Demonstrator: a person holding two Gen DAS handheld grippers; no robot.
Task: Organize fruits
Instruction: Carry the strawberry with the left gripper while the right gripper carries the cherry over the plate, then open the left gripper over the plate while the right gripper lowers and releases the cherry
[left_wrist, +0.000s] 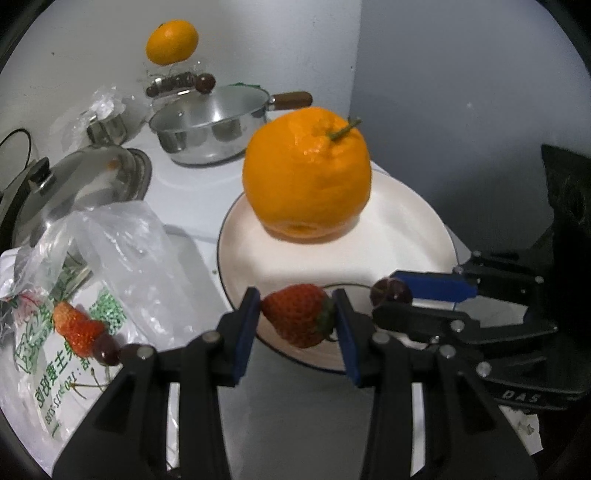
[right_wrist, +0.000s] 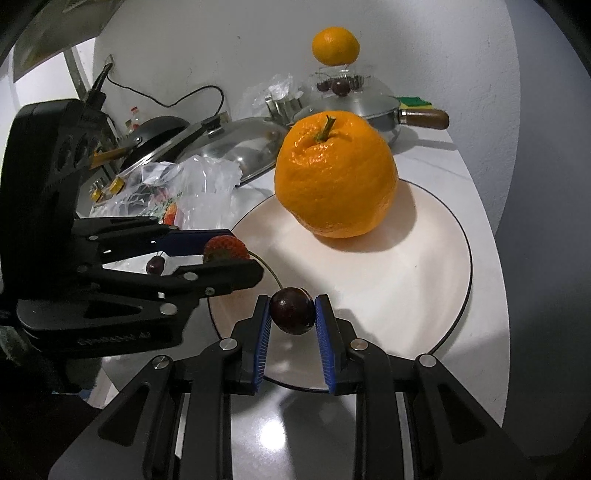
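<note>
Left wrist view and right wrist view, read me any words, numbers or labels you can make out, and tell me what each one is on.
"DAS": embossed on the black body of the right gripper, seen in the left wrist view.
Green Chinese print and a number string on the plastic bag: too tilted and blurred to read reliably.
Embossed lettering on the left gripper body in the right wrist view: too dark to read.
Nothing else carries readable text.

Your left gripper (left_wrist: 297, 319) pinches a strawberry (left_wrist: 297, 319) between its blue pads, right over the near rim of the white plate (left_wrist: 406, 236). A big orange (left_wrist: 306, 179) sits on the plate's far side, stem up. Your right gripper (left_wrist: 393, 293) comes in from the right with a dark cherry (left_wrist: 391, 291) at its tip. To your left, another strawberry (left_wrist: 77, 326) and cherry (left_wrist: 105, 350) lie on a plastic bag (left_wrist: 122, 251).
</note>
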